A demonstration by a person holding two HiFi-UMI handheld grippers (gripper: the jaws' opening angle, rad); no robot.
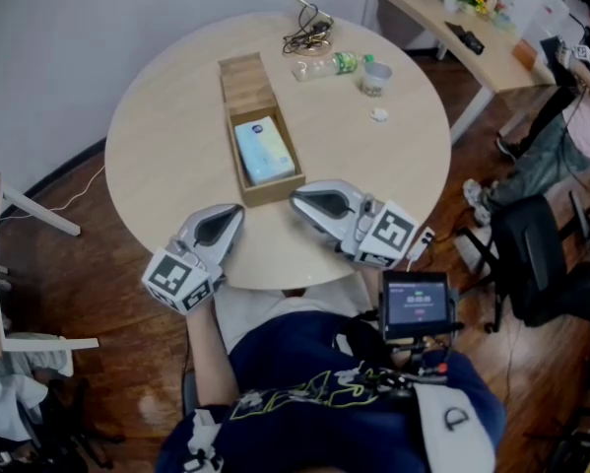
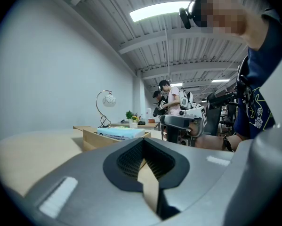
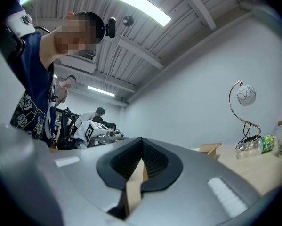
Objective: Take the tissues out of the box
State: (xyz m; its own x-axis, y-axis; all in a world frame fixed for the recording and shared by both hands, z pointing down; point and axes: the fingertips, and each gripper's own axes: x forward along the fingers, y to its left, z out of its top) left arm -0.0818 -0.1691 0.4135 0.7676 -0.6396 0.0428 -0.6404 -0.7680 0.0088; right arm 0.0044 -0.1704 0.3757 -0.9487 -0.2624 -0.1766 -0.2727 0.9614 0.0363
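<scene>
Both tongs are pinched shut with nothing in them. The left tongs point(image 1: 233, 212) and right tongs point(image 1: 298, 199) rest on the round surface point(image 1: 157, 156) at lower centre, tips just beside the near end of the wooden box point(image 1: 247, 82). The tissues point(image 1: 265, 151) sit in the box's lower half, mid-frame, with a bottle point(image 1: 329, 65) and cup point(image 1: 375, 77) further up toward the top right.

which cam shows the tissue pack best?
Head view: the tissue pack shows whole from above, lying in the box. Left gripper view catches only its top over the box wall. Right gripper view doesn't show it.
</scene>
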